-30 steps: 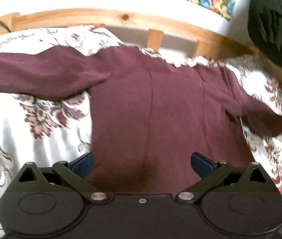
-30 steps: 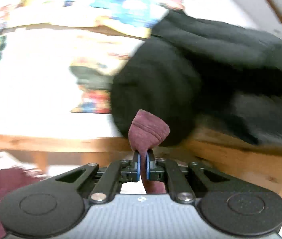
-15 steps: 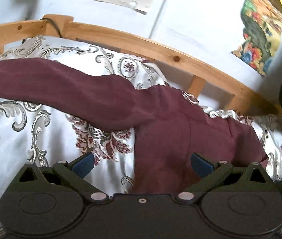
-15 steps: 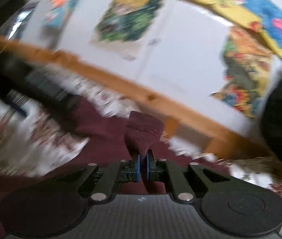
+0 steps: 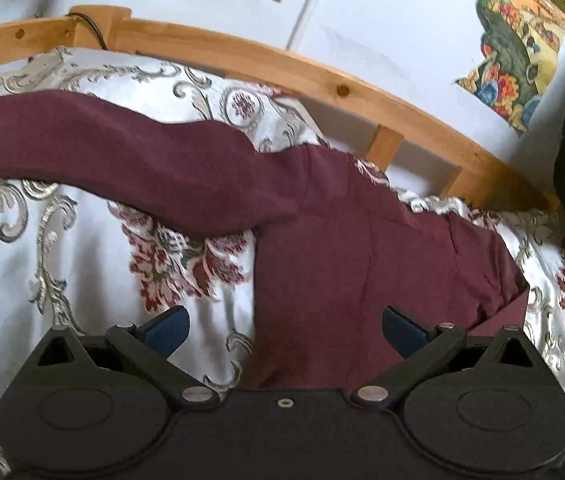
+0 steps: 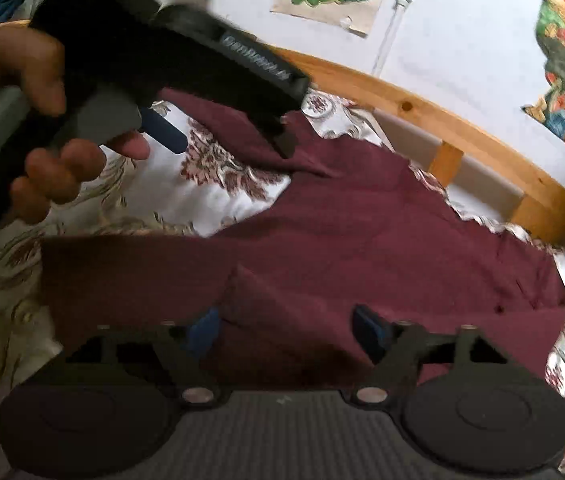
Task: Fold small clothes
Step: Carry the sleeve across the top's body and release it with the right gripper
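The maroon shirt lies flat on the bed, one sleeve stretched out. Both left tongs and right tongs are open, holding nothing. The cloth looks soft, light; take the sleeve cuff.

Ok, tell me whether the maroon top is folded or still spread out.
Partly folded: the maroon top has one sleeve laid across its body, the other sleeve stretched out on the bedspread.
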Demonstrator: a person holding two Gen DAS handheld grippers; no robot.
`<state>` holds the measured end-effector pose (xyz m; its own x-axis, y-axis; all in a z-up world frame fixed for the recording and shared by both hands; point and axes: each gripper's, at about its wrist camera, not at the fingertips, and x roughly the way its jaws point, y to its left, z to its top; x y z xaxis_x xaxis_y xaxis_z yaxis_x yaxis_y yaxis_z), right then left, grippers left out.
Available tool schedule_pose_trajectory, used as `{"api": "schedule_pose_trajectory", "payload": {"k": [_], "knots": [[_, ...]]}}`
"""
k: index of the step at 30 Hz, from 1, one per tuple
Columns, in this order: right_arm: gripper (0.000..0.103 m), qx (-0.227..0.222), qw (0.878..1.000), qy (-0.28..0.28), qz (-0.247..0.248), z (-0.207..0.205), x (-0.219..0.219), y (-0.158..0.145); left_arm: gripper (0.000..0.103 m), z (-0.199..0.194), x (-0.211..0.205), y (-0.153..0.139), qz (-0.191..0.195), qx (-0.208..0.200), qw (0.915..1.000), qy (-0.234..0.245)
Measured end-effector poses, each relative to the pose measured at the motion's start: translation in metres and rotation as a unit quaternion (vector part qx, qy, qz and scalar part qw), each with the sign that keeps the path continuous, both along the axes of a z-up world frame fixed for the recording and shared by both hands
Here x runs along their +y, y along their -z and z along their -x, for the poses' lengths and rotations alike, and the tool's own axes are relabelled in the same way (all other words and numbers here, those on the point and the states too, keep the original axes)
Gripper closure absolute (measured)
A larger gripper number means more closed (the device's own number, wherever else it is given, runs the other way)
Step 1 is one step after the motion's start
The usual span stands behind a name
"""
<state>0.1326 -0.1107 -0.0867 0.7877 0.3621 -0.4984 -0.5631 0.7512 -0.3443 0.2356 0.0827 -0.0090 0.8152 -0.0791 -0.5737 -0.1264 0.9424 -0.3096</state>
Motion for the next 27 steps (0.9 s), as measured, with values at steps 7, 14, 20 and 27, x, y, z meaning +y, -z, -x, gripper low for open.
{"api": "schedule_pose_trajectory", "payload": {"k": [7, 14, 20, 27], "knots": [[0.024, 0.005, 0.99, 0.131, -0.057, -0.044, -0.076, -0.017, 0.001, -0.013, -0.032, 0.027, -0.052, 0.048, 0.9965, 0.044], [0.046, 0.013, 0.953, 0.277, -0.118, -0.159, -0.152, -0.042, 0.001, -0.015, -0.072, 0.052, -0.14, 0.059, 0.9839, 0.094], [0.095, 0.084, 0.922, 0.302, -0.229, -0.218, -0.204, -0.048, 0.001, -0.009, -0.097, 0.059, -0.213, 0.023, 0.968, 0.131], [0.097, 0.002, 0.91, 0.337, -0.242, -0.225, -0.229, -0.076, 0.001, -0.023, -0.112, 0.078, -0.252, 0.032, 0.956, 0.147]]}}
